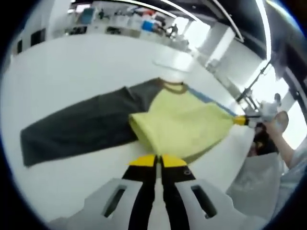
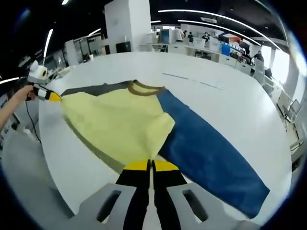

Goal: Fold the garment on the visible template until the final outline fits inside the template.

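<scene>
- Work surface: a large white table (image 1: 72, 67), also seen in the right gripper view (image 2: 230, 105).
- Garment: a long-sleeved shirt (image 1: 184, 120) lies flat on the table, with a yellow body, an olive-brown collar (image 1: 173, 86), one dark grey sleeve (image 1: 81, 127) and one blue sleeve (image 2: 206, 148).
- In the left gripper view the grey sleeve stretches out to the left; in the right gripper view the blue sleeve runs toward the lower right.
- One corner of the yellow body is turned over onto itself, giving a folded edge near the middle of the shirt.
- Left gripper (image 1: 158, 160): yellow-tipped black jaws are closed together at the hem edge of the yellow body, pinching the cloth. It also appears at the left of the right gripper view (image 2: 52, 96), at the shirt's far corner, held by a person's hand (image 2: 21, 93).
- Right gripper (image 2: 151, 165): jaws closed together on the hem of the yellow body, gripping the fabric. It appears at the right of the left gripper view (image 1: 241, 120), at the opposite corner of the shirt, with the person's hand (image 1: 277, 122) behind it.
- Template: no outline can be made out on the table.
- Background: desks and equipment (image 2: 211, 43) stand beyond the table, under ceiling strip lights.
</scene>
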Tool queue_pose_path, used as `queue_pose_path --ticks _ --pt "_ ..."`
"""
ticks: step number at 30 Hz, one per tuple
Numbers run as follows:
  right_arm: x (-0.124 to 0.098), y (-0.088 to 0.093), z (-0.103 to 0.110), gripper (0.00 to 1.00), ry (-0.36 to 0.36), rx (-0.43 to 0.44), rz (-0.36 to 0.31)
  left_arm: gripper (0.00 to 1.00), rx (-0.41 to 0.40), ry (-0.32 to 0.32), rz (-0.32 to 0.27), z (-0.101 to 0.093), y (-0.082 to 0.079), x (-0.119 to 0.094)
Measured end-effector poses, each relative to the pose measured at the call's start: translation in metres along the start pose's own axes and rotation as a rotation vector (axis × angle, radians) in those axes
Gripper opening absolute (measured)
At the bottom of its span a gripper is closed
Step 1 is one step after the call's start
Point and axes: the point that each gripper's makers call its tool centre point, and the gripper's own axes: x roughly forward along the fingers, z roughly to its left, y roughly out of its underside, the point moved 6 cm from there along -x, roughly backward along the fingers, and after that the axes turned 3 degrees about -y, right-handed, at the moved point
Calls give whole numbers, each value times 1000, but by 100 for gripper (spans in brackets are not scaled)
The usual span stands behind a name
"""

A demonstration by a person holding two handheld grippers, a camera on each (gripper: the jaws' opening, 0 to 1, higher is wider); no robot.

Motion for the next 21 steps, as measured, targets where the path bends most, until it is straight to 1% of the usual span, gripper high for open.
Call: queue_pose_path --ticks 6,10,12,15,18,21 --pt "-16 -6 5 2 13 -22 -29 0 25 4 -27 -10 -3 -13" --pt "-27 -10 8 2 17 -37 -48 0 44 17 -45 -19 -4 -25" --pt "-34 -12 14 2 22 -52 -58 0 64 14 -47 -24 -3 -32" --pt "-41 -14 17 2 30 -74 -72 0 84 16 -57 -30 0 -42" --pt "-53 -12 25 2 32 -94 -77 0 89 33 -78 -38 4 -54" --pt "-65 -8 32 2 31 -97 -84 0 98 33 -86 -46 11 -63"
